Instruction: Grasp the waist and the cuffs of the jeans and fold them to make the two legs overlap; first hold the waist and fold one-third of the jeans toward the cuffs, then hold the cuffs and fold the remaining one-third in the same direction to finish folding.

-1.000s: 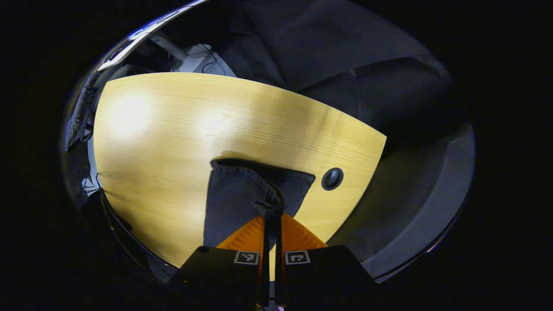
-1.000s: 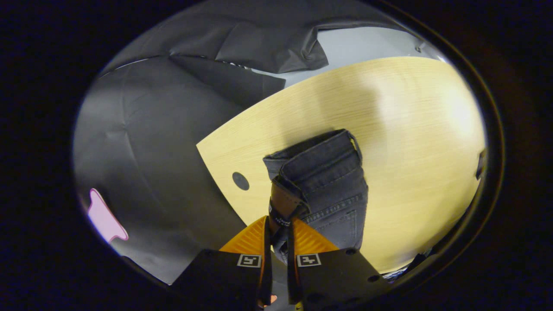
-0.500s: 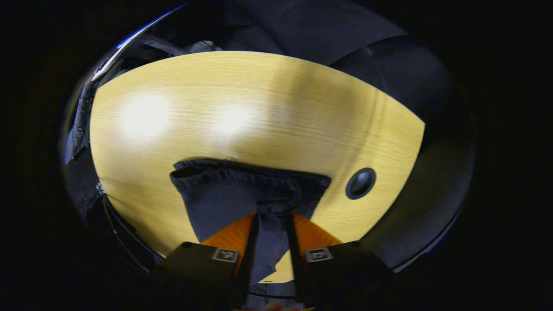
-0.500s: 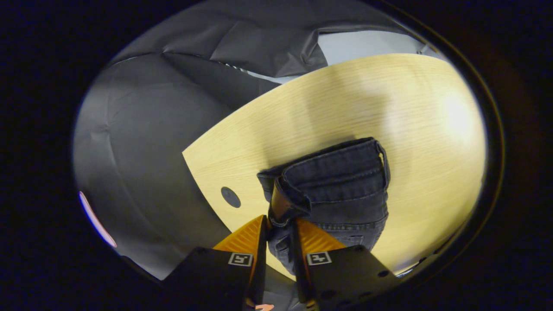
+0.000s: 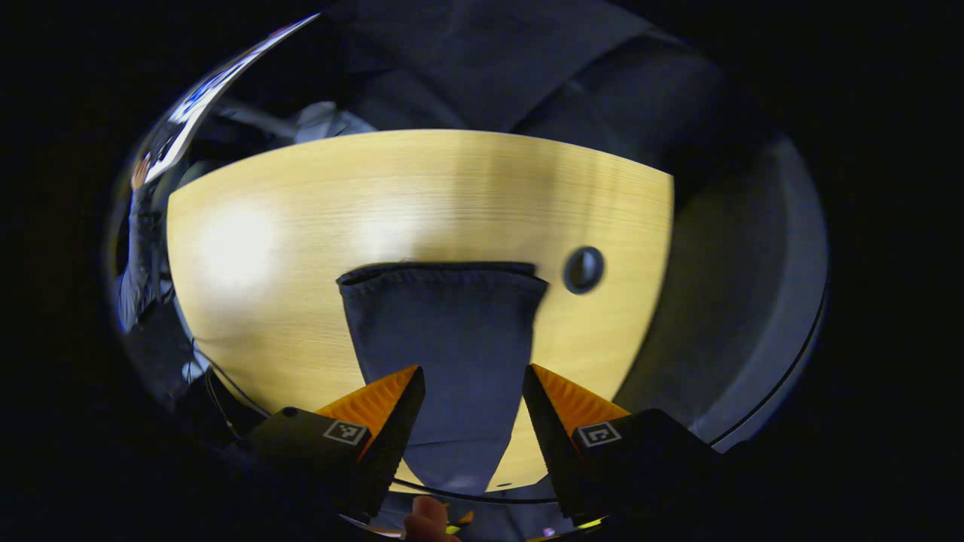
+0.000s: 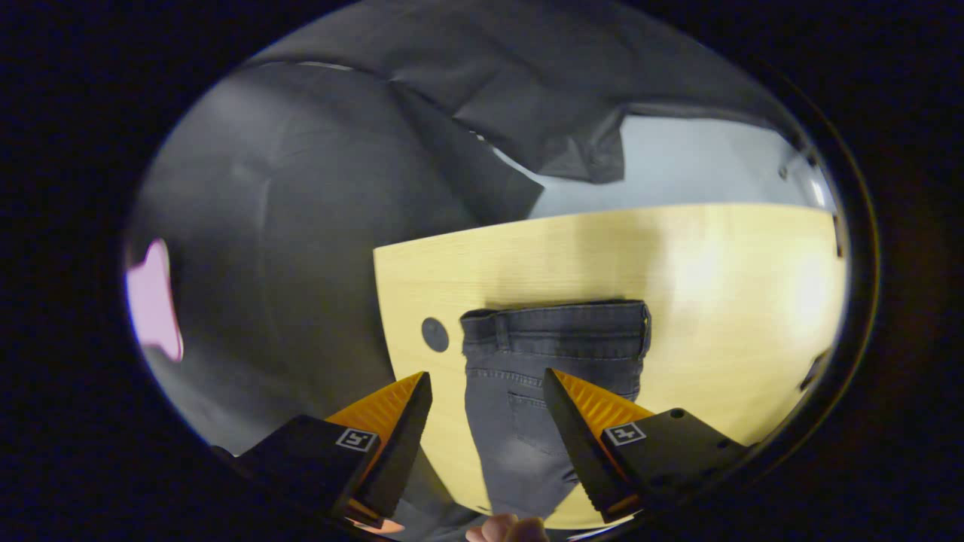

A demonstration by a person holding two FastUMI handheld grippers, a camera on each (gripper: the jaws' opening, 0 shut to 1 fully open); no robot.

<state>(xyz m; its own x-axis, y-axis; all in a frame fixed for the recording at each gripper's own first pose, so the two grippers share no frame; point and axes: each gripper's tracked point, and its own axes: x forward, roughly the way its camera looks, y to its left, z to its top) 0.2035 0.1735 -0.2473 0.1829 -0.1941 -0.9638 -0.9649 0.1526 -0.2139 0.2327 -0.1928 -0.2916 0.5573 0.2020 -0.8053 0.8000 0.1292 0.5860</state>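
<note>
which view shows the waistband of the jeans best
The right gripper view: the waistband lies flat across the table, with a belt loop and pocket stitching visible. The left gripper view shows the jeans' other end, a plain hemmed edge.

Your left gripper view looks down along its fingers at the cuff end of the jeans (image 5: 444, 331), table (image 5: 301, 226) stretching toward 12 o'clock; your right gripper view faces the waist end (image 6: 557, 331) likewise; both share the tabletop and its round hole (image 5: 583, 269).
</note>
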